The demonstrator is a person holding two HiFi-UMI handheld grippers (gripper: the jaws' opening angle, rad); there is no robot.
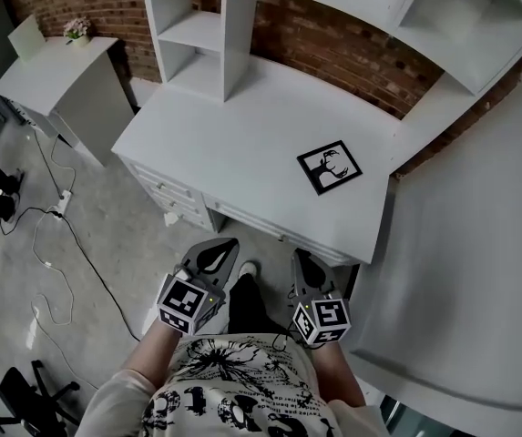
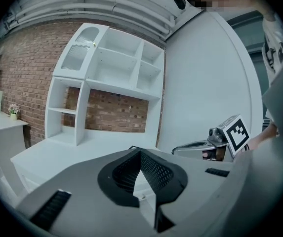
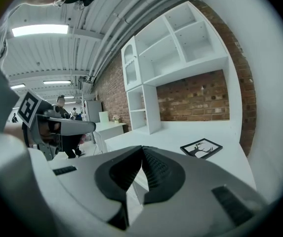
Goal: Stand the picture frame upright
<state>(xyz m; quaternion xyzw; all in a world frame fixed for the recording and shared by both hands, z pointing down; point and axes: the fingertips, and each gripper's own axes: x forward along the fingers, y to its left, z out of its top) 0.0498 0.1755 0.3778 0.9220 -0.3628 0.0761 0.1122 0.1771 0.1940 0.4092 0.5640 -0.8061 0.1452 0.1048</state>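
Observation:
The picture frame [image 1: 330, 167] lies flat near the right front corner of the white desk [image 1: 233, 144]; it is black-edged with a deer silhouette. It also shows in the right gripper view as the frame [image 3: 201, 148], ahead and to the right of my jaws. My left gripper [image 1: 227, 245] and right gripper [image 1: 299, 255] hang side by side in front of the desk's front edge, well short of the frame. Both are shut with nothing between the jaws. In the left gripper view my left gripper [image 2: 140, 152] points at the desk top, and the frame is barely visible past the jaw tips.
A white hutch with open shelves [image 1: 201, 35] stands on the back of the desk against a brick wall. A white wall panel [image 1: 479, 271] runs along the right. A side table [image 1: 60, 76] with a small flower pot stands at far left. Cables [image 1: 51, 244] lie on the floor.

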